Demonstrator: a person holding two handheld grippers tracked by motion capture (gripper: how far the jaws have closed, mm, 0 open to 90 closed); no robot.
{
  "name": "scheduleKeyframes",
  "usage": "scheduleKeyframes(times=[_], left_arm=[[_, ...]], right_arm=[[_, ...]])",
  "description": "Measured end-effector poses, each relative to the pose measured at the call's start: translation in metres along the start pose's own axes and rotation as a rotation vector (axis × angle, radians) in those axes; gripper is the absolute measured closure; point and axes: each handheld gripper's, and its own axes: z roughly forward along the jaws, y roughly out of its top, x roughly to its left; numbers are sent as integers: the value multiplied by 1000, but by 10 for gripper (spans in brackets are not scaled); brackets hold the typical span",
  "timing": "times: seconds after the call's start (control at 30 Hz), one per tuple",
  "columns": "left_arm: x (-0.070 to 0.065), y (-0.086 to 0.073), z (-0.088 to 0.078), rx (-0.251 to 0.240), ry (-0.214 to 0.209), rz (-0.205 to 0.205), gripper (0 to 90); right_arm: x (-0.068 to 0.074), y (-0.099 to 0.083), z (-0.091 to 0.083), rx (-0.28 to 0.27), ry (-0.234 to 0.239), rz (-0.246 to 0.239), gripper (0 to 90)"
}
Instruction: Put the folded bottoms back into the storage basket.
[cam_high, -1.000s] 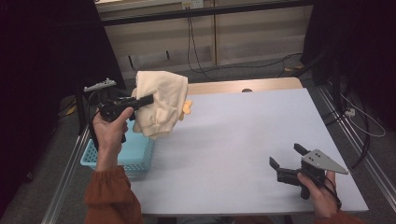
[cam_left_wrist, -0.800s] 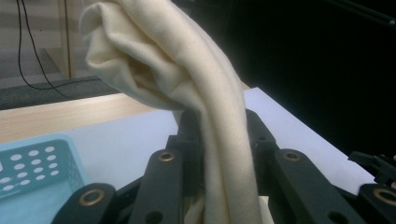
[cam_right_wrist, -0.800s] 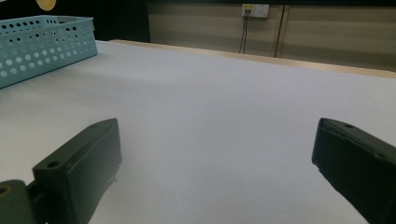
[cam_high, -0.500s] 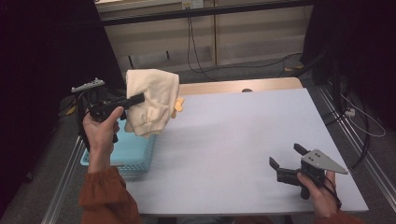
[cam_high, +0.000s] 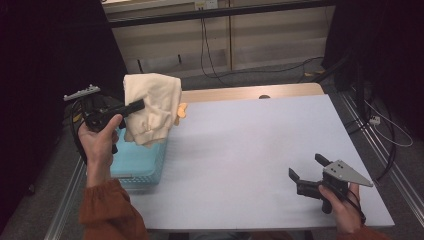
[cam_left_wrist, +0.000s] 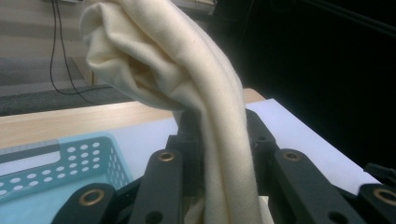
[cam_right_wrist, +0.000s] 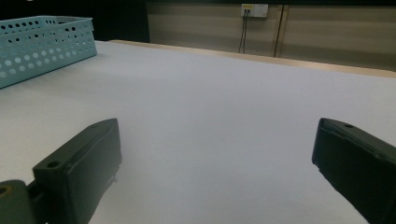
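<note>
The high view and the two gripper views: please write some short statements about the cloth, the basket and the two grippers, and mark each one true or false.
1. The left gripper is shut on the cream cloth. True.
2. The cream cloth lies flat on the white table. False: it hangs in the air, above the basket's edge.
3. The right gripper is open with nothing between its jaws. True.
4. The blue basket stands at the table's right edge. False: it is at the left edge, next to the left hand.
5. The right gripper holds a cup. False: it holds nothing and sits low over the bare table.
</note>
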Motion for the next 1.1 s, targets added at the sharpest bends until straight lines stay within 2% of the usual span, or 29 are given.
scheduleKeyframes(times=[0.4,0.67,0.77,1.1], left_arm=[[14,-1,-18,-27,35,-24,729],[24,-3,-23,-13,65,-41,729],[29,-5,-26,-1,95,-46,728],[47,-13,-35,1,113,-105,728]], right_arm=[[0,0,0,0,2,-1,16],[1,0,0,1,3,-3,16],[1,0,1,0,3,-1,16],[1,0,1,0,3,-3,16]])
